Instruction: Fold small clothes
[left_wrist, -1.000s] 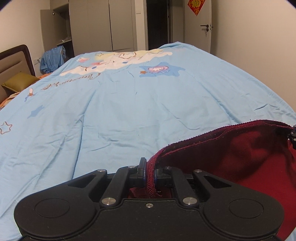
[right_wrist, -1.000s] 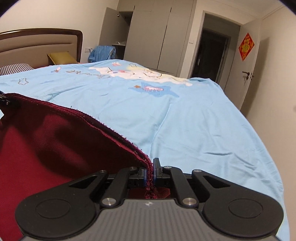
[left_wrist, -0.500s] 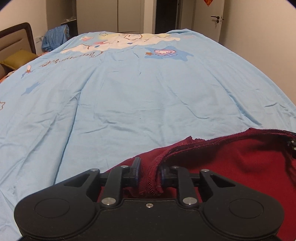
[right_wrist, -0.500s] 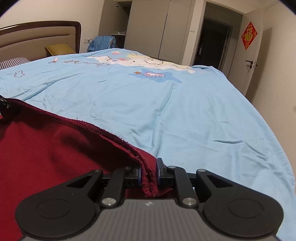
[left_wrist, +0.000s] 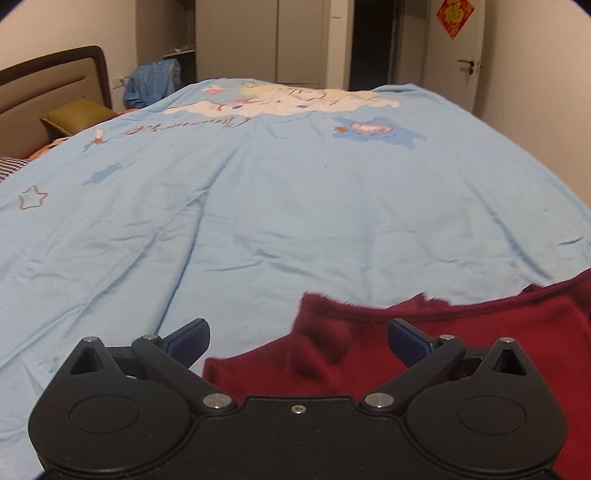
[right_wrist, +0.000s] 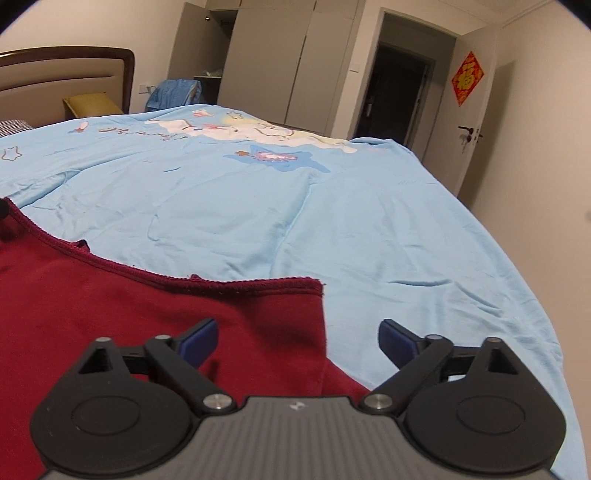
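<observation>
Red garment (left_wrist: 461, 347) lies flat on the blue bedsheet (left_wrist: 295, 221), at my 6 o'clock. It looks soft, light and limp. Left gripper (left_wrist: 298, 334) and right gripper (right_wrist: 297, 338) are opening, gripping nothing; I would retake the hemmed edge near its corners.

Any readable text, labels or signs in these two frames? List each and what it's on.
"福": red diamond sign on the wall by the door.
Cursive script on the blue duvet: too blurred to read.
Nothing readable on the red garment or grippers.
</observation>
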